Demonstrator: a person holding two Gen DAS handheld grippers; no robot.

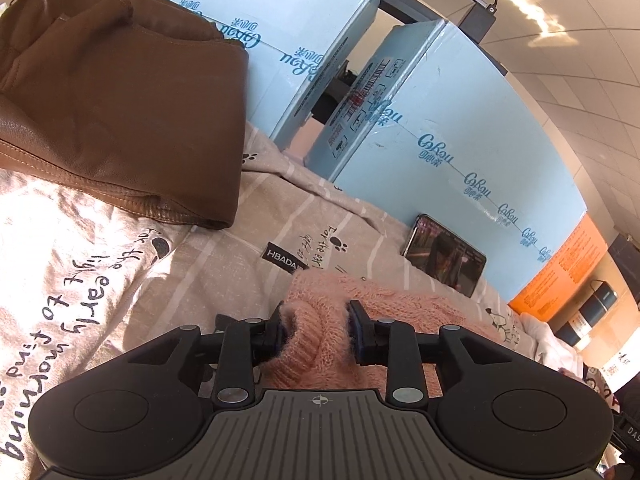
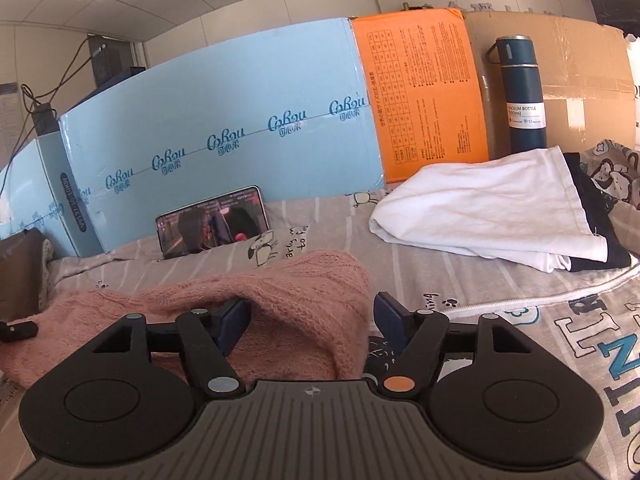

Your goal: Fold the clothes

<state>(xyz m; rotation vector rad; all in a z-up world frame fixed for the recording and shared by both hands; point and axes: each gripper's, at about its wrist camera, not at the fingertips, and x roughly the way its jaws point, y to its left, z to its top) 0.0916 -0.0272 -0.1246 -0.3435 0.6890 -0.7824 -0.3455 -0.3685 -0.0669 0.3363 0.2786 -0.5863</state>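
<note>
Blue boxes [image 2: 224, 120] – "CoRou" repeated along tape line. Dark blue flask [image 2: 522, 96] label – "VACUUM BOTTLE 500ml". Black tag [image 1: 283, 261] on printed bedsheet [image 1: 224, 248] – "HBADA". Orange box [image 2: 420, 88] print unreadable.

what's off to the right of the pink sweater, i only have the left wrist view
Observer: A folded white garment lies on the bedsheet, apart from the pink sweater.
Operator: anything standing behind it
Observer: A dark blue vacuum bottle stands upright against a cardboard box.
Operator: and the right gripper, is it on the sweater
Observer: The right gripper is open, jaws either side of a raised sweater fold, not clamped.
</note>
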